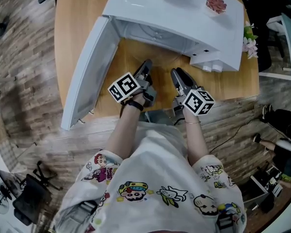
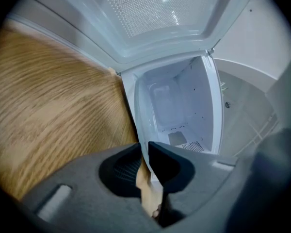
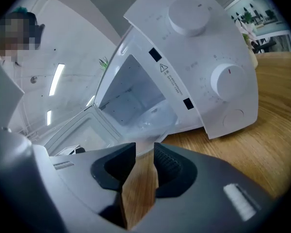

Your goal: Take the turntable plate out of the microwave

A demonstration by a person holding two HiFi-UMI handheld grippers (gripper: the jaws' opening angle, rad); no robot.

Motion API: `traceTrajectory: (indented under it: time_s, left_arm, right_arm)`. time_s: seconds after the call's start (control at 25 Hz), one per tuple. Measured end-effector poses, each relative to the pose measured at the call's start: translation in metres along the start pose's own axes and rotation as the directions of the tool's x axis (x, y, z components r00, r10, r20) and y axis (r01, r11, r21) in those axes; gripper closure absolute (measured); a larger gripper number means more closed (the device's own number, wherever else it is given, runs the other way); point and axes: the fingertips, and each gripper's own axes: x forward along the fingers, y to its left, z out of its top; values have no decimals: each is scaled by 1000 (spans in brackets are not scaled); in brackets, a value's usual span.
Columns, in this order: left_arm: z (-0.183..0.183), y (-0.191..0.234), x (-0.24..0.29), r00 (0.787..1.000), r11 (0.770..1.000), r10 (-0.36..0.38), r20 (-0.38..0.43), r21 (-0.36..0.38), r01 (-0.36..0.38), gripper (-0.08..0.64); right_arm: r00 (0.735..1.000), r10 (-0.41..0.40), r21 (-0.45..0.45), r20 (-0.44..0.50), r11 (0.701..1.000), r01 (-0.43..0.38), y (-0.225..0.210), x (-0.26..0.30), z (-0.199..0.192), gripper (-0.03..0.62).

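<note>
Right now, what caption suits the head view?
Left gripper and right gripper face the open microwave on a wooden table.

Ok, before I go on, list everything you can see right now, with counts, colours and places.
microwave: one, white, on the table, door open.
knobs: two, white, on its control panel.
turntable plate: one, clear glass, apparently in the cavity; hard to make out.
potted plants: two, green and pink, on the microwave's top.
flowers: one bunch, pink and white, right of the microwave.
table: one, light wood.
office chair: one, black, floor at lower left.
shirt: one, white, cartoon prints.
left gripper: one, grey, at the cavity's front; fingers nearly together, grip unclear.
right gripper: one, grey, beside it; fingers apart, gripping nothing.
</note>
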Motion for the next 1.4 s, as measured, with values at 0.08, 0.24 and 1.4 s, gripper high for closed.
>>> traceTrajectory:
  time_s: [0.08,0.24,1.4]
  left_arm:
    - [0,-1,-1,1000,1000,-2,-2,-1,2,517]
    - [-1,-2,-4,1000,1000,-6,0,-8,6,518]
    - [-9,-3,-13,999,999,-32,-24,-41,31,518]
  right_arm:
    - [1000,6,29,6,1000,-6,-3,7,1,476]
    - [999,40,130,8,991,-40,-6,20,1,447]
    - [988,101,552,116,820,-148,-16,79,2,500]
